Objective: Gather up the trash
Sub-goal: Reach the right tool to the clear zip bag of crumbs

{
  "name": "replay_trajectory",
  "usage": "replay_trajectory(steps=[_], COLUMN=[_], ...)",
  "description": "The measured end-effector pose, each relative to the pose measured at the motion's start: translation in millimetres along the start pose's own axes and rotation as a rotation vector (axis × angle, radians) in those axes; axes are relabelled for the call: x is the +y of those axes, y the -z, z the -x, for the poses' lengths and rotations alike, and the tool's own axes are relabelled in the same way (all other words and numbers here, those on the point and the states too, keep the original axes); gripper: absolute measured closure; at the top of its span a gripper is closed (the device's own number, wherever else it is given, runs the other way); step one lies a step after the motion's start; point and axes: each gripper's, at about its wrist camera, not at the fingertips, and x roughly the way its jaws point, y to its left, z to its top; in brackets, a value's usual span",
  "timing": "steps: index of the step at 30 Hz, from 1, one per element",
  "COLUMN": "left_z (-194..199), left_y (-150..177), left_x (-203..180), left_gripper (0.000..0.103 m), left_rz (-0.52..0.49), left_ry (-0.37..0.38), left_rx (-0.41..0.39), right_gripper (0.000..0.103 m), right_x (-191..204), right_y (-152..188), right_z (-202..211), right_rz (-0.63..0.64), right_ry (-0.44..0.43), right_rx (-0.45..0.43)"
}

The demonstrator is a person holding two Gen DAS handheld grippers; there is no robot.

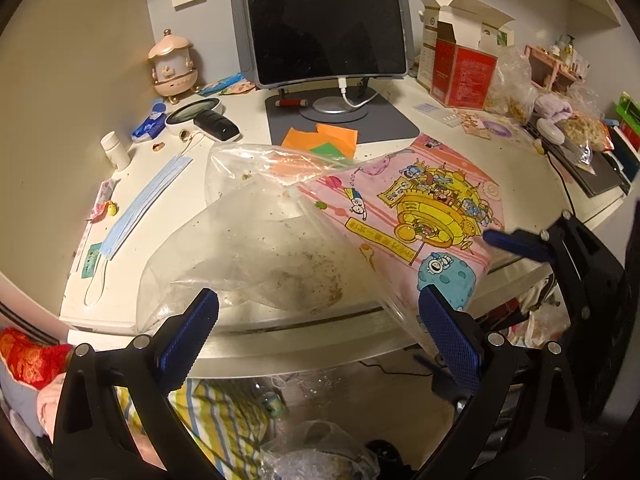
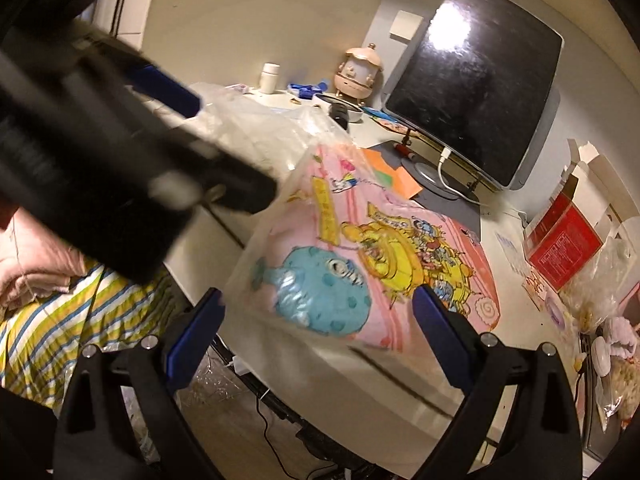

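My left gripper [image 1: 318, 322] hangs at the front edge of the desk [image 1: 248, 96], its 2 blue pads [image 1: 188, 332] spread wide with nothing clamped between them. The bag [image 1: 256, 248], a clear plastic one soiled with brown crumbs, billows up just beyond those pads; I cannot tell whether either pad touches it. It lies over the left part of the pink mat [image 1: 420, 208] and rises above the desk's front edge. My right gripper [image 2: 320, 320] is likewise spread, pads [image 2: 444, 340] apart and empty, with the bag [image 2: 280, 184] directly ahead and the mat [image 2: 400, 248] showing through the film. In the left view, that gripper [image 1: 516, 240] sits at the desk's right front corner, beside the mat. In the right view, my left gripper [image 2: 160, 88] crosses the upper left as a dark blur above the bag.

Relative to the mat:
- Behind it: orange papers [image 1: 332, 136], then the monitor [image 1: 324, 20] on its stand.
- To its left: a blue mask [image 1: 144, 204] flat on the desk, a white bottle [image 1: 114, 150] farther back, and a pink lamp [image 1: 172, 64] near the wall.
- To its right rear: an open red box [image 1: 460, 68] and bags of snacks [image 1: 580, 132].
- Below the desk edge: a striped cloth [image 1: 224, 416] and another bag [image 1: 316, 456] on the floor.
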Motion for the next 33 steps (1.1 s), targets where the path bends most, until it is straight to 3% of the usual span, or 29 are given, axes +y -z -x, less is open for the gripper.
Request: replay_trajectory(steps=[15,18,19,23,25,29,33], left_z=[-15,-15,-16,-20,-23,-25,-27], left_y=[-11,-15,-17,-23,-25,-27,-27], left_x=[5,3,2,-7,-13,-24,-31], left_gripper=[0.006,0.006,0.006,0.006,0.006,0.006,0.006], left_rz=[0.056,0.044,0.04,0.025,0.01,-0.006,-0.022], left_ry=[0.016,0.026,0.034,0.085,0.103,0.127,0.146], left_rx=[0.012,0.001,-0.002,-0.007,-0.006,-0.008,-0.01], right_gripper=[0.012,0.032,0.034,0.035,0.041,0.041,0.041], right_x=[-24,-32,-34,-39,-41,-44,-58], right_y=[-14,-17,-18,-17,-16,-11,-4], right_z=[-26,-27,-26,-22,-18,-11,-5], right_rz=[-0.014,-0.043,-0.055,-0.08,-0.083,-0.097,-0.189], right_ry=[0.019,0.015,0.015,0.03,0.057,0.072,0.073], right_rx=[-0.021,-0.02,-0.021,-0.026,-0.025,-0.015,0.004])
